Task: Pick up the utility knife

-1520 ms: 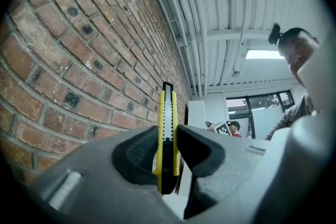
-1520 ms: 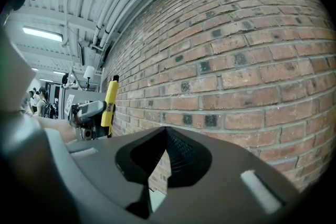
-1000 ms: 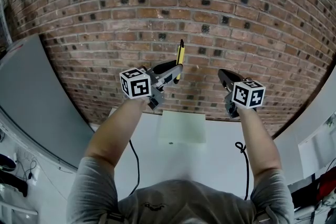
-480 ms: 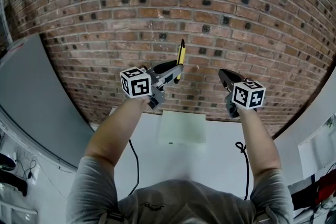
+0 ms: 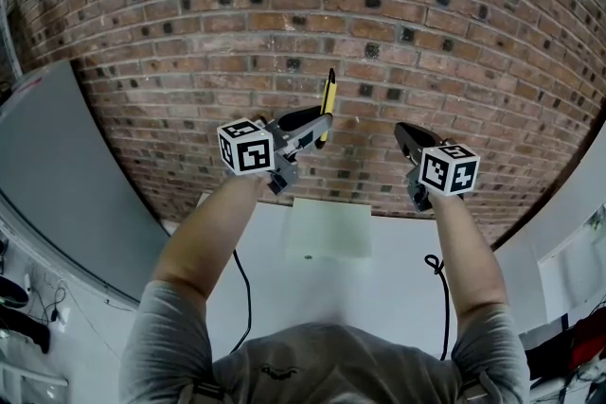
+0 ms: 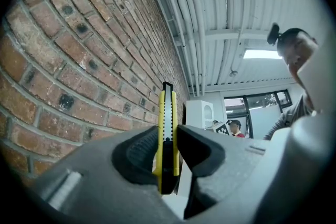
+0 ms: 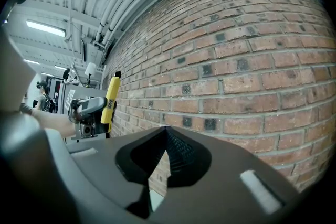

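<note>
The left gripper (image 6: 168,132) is clamped on the utility knife (image 6: 167,105): both dark pads press flat against the yellow-and-black body, which stands upright between them with its top end well clear of the jaws. In the head view this gripper (image 5: 308,130) is raised in front of the brick wall (image 5: 303,5), and the knife (image 5: 327,97) pokes up from its tip. The slider track of black notches runs down the knife's middle. There is a small dark mark on the yellow side, seen from the right gripper view (image 7: 109,101), but it is too small to read.

The right gripper (image 7: 165,131) holds nothing; its jaw tips meet, closed on themselves. It is held up beside the left one, apart from it (image 5: 407,143).

Each gripper carries a marker cube with black-and-white square patterns, one on the left (image 5: 248,149) and one on the right (image 5: 448,169), and neither has any letters. Below the arms lies a white table (image 5: 398,298) with a pale green mat (image 5: 329,230) on it. A black cable (image 5: 443,298) trails over the table's right side.
</note>
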Demonstrator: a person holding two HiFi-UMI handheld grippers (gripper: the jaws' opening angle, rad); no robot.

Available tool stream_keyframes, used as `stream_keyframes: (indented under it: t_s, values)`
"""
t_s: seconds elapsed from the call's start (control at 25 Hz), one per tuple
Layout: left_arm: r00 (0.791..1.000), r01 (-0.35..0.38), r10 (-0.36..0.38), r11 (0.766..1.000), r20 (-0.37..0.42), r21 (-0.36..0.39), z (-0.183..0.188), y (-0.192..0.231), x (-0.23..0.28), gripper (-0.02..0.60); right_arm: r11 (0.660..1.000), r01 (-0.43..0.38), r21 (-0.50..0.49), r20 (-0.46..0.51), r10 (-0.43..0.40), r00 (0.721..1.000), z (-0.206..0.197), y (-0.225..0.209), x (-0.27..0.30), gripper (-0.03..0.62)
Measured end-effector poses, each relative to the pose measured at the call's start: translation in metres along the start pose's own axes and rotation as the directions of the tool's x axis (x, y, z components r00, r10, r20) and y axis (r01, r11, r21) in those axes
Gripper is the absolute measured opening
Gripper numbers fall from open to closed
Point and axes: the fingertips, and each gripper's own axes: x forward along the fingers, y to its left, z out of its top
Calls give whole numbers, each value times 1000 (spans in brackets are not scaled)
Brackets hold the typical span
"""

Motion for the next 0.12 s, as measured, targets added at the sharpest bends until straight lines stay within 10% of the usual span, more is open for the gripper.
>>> stream_keyframes:
  t_s: [0.12]
  values:
    - [1000,1,-1,1000,-1,3,0,0,2,118,1000,-1,-3,1,1,1000,1,-1,0,8]
